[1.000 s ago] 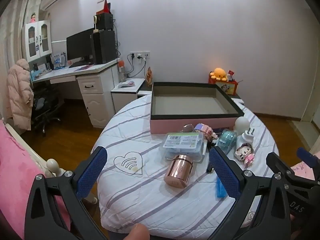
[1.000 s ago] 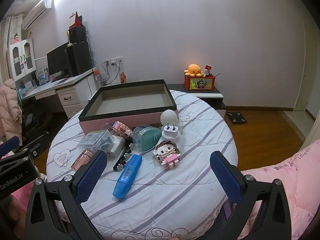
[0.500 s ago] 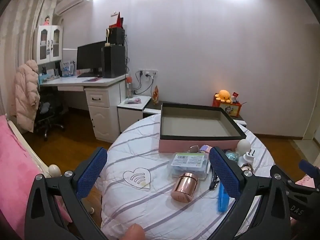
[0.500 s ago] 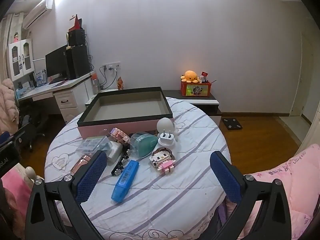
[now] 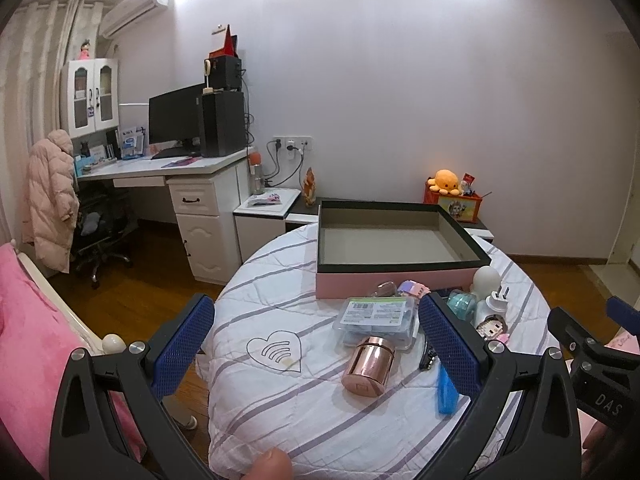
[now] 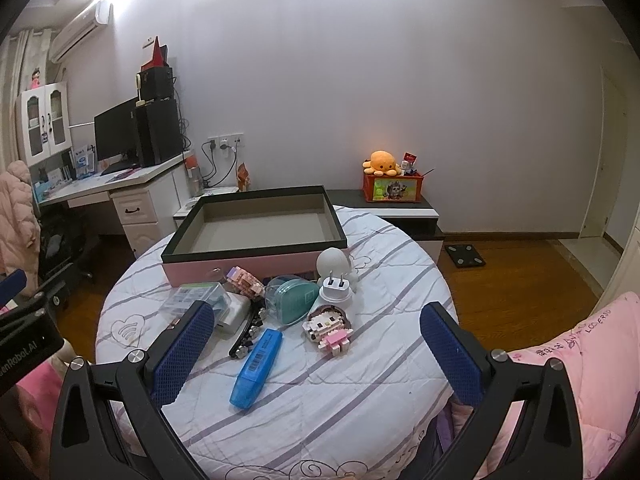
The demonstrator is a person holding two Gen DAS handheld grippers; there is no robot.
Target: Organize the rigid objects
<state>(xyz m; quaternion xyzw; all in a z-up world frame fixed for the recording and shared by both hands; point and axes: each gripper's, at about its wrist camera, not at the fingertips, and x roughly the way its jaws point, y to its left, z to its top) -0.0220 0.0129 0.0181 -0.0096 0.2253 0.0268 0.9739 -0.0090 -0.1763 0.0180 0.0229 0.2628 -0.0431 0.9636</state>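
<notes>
Both tools, left tool (image 5: 316, 340) and right tool (image 6: 314, 344), gape empty above the worktop (image 6: 360, 392); nothing's boxed yet, so probably the rose-gold canister (image 5: 369, 364) goes into the box (image 5: 400, 272) first.

1. "DAS" in white letters on the black body of the right gripper (image 5: 592, 364), seen at the right edge of the left wrist view.
2. "enRobot.AI" in white, start cut off by the frame edge, on the black body of the left gripper (image 6: 24, 344), seen at the left edge of the right wrist view.
3. Barcode on the blue highlighter (image 6: 256, 364); digits too small to read.
4. Printed label on the clear plastic box (image 5: 376, 316); text unreadable.
5. Pink quilt (image 6: 576, 344) has embroidered lettering; not legible.
</notes>
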